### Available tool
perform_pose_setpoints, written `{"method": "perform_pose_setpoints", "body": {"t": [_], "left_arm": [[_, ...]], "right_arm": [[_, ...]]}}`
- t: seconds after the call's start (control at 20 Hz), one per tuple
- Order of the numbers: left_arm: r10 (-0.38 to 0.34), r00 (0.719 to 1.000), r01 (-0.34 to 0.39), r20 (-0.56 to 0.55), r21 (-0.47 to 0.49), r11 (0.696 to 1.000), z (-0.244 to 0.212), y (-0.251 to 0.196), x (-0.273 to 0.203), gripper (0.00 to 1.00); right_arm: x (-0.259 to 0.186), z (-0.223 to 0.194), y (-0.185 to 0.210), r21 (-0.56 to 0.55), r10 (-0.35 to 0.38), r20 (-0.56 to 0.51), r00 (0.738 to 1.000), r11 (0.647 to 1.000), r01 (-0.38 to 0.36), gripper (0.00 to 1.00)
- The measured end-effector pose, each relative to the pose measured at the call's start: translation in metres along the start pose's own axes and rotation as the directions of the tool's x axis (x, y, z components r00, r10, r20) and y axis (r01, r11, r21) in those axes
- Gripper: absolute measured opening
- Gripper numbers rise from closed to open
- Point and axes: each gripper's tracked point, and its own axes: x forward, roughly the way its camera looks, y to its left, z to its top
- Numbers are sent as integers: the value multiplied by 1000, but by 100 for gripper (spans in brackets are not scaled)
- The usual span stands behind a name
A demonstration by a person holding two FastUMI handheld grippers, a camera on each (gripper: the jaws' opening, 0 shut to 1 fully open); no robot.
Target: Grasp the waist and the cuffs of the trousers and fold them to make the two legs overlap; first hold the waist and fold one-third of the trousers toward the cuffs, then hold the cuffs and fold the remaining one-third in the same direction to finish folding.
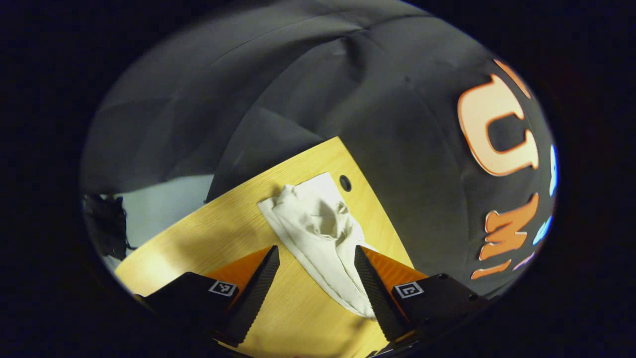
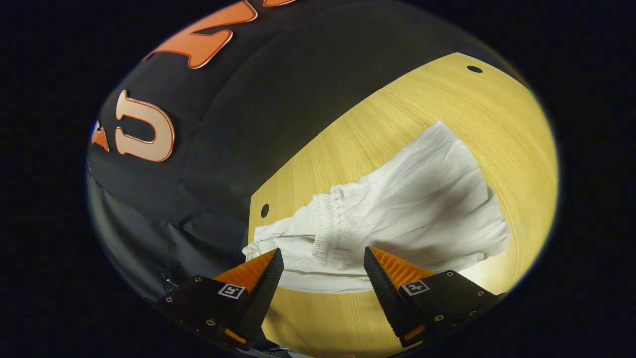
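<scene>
Both grippers open, holding nothing. Right gripper (image 2: 323,271), in the right gripper view, hovers low over the near edge of the white trousers (image 2: 397,214); its jaws straddle the hem of cloth just ahead, apart from it, not pinching. Elastic gathered waistband (image 2: 325,226) sits directly in front of the fingertips, slightly toward the left finger. Beyond it the legs spread away to the upper right across the wooden table (image 2: 497,114), so the long axis runs from near-left to far-right in that view. A crumpled bit of cloth trails left of the waistband toward a hole in the tabletop (image 2: 265,210).

Left gripper (image 1: 316,271), in the left gripper view, is also spread wide and above the table (image 1: 208,233). Trousers (image 1: 318,223) lie ahead and a bit right, the near end passing just beside the right finger, bunched portion farther off near another table hole (image 1: 345,183).

Judgement: no fold made yet; the right gripper is nearer the waist, so the waist grasp looks like its job, with the left taking the other end.
</scene>
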Motion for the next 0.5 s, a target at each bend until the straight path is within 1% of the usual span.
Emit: {"method": "perform_pose_setpoints", "body": {"t": [0.1, 0.15, 0.3, 0.5], "left_arm": [[-12, 1000, 13, 5, -89, 996, 4, 8, 19, 99], [-21, 1000, 21, 7, -115, 993, 2, 11, 27, 99], [-7, 1000, 8, 11, -134, 991, 6, 17, 46, 99], [-10, 1000, 13, 22, -156, 988, 11, 15, 72, 99]], "right_arm": [[-6, 3, -12, 21, -10, 2, 1000, 1000, 10, 98], [-9, 4, -20, 32, -20, 2, 1000, 999, 20, 98], [-17, 8, -39, 55, -51, 6, 999, 997, 50, 98], [-25, 12, -52, 99, -59, 14, 998, 993, 57, 98]]}}
